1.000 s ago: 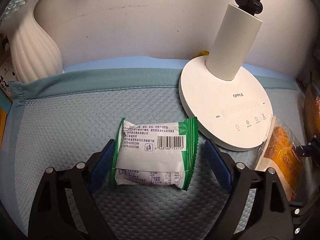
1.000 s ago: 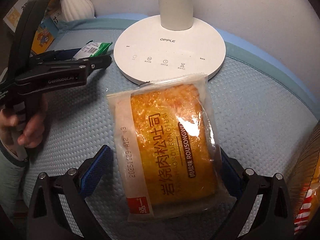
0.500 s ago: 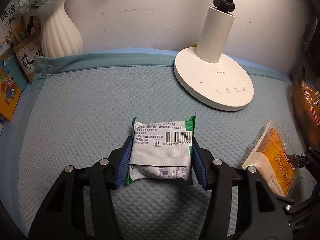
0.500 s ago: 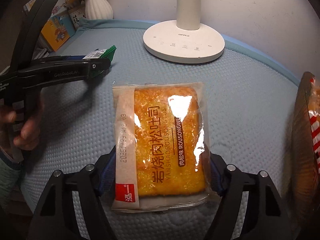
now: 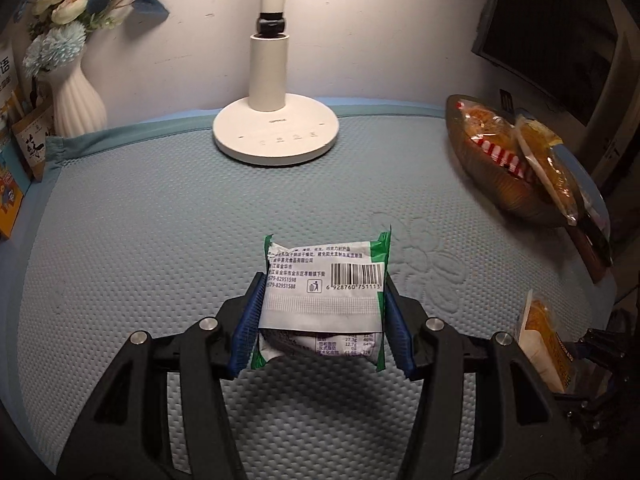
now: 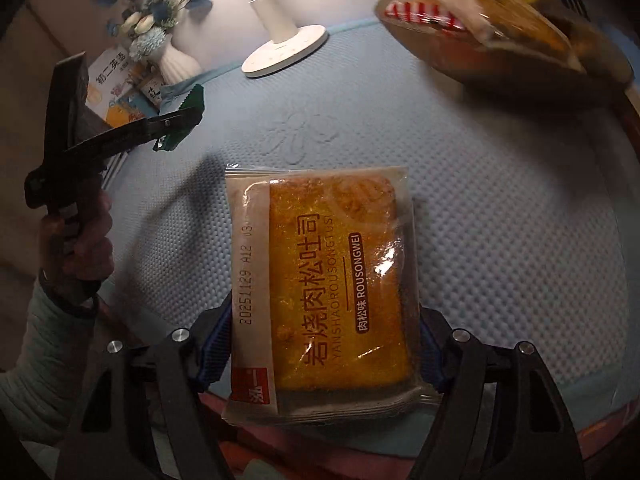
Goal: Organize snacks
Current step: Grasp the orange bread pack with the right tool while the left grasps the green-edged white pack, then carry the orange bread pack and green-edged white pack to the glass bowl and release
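Between each claw's pads, one snack apiece – both lifted off the mat.

Left gripper [image 5: 322, 322] is clamped on the green-edged packet [image 5: 325, 286], right gripper [image 6: 322, 350] on the pork floss toast pack [image 6: 320, 292]; basket [image 5: 500, 184] sits ahead-right – it's already heaped, so extras might slide off.

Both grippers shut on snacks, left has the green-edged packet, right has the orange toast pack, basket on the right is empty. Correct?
Not quite: the basket isn't empty; the left wrist view shows snack packs in it. The rest holds: left gripper is shut on the green-edged packet, right gripper on the toast pack.
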Motion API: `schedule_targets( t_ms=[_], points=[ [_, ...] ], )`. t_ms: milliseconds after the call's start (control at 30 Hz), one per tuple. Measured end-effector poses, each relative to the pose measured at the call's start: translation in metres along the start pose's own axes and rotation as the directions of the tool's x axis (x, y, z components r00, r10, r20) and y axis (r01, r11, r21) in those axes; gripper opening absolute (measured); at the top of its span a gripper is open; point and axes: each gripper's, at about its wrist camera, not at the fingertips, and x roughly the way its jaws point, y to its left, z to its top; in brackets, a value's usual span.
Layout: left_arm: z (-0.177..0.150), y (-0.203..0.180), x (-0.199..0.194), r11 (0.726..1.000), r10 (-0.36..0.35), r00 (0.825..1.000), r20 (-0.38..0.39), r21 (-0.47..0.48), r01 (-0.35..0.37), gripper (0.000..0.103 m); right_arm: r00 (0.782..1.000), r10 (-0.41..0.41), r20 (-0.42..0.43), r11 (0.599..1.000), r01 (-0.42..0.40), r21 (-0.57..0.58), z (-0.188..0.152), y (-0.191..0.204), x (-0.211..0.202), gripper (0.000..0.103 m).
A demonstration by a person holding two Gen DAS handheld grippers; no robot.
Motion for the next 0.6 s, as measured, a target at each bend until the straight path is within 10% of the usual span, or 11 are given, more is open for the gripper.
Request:
schedule_targets(
  t_ms=[233,600],
  points=[
    [0.025,-0.092,-0.012,0.979,-0.113,0.993,0.032,0.177,0.106,0.055,0.987,-0.083,0.135,0.990,0.066,0.122,0.002,-0.062,-0.079,0.073],
    [0.093,-0.190,0.007,0.938,-0.270,0.959,0.090,0.250,0.241,0.055,0.918,-0.181,0.353,0.981,0.146,0.124,0.159,-0.077,-0.136,0.073]
  ],
)
